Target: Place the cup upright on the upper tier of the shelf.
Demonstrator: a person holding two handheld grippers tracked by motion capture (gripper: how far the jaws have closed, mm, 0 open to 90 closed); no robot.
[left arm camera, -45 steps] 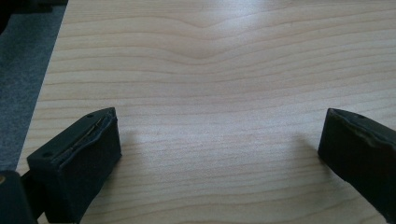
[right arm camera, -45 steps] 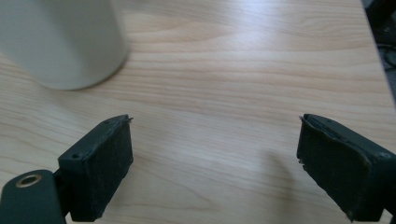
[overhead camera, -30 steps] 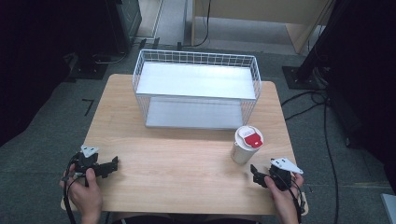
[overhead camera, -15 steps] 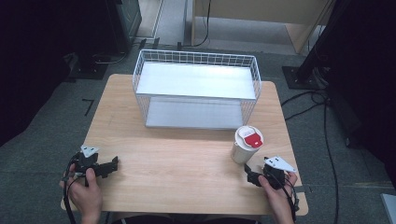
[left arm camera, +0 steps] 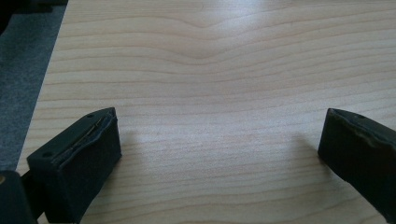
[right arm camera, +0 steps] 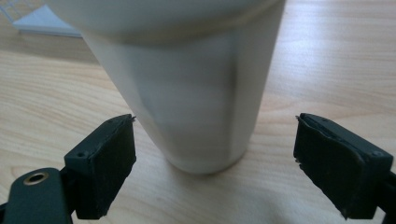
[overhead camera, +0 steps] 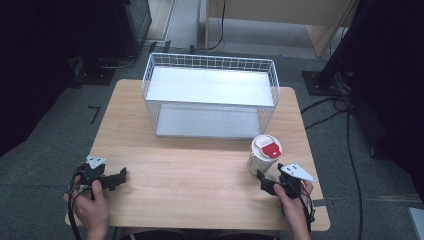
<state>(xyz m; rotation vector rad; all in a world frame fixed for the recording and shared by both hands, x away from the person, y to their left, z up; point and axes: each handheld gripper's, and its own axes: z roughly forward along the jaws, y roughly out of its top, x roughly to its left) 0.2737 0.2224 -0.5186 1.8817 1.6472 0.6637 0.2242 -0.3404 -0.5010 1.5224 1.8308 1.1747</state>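
Right gripper (overhead camera: 267,183) has closed in on the upright cup (overhead camera: 264,154), jaws wide and empty — an off-centre squeeze could tip it; left gripper (overhead camera: 116,179) idles open.

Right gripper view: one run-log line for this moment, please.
right tongs: open, astride white cup, no contact | left tongs: open, over bare table | wire basket: empty
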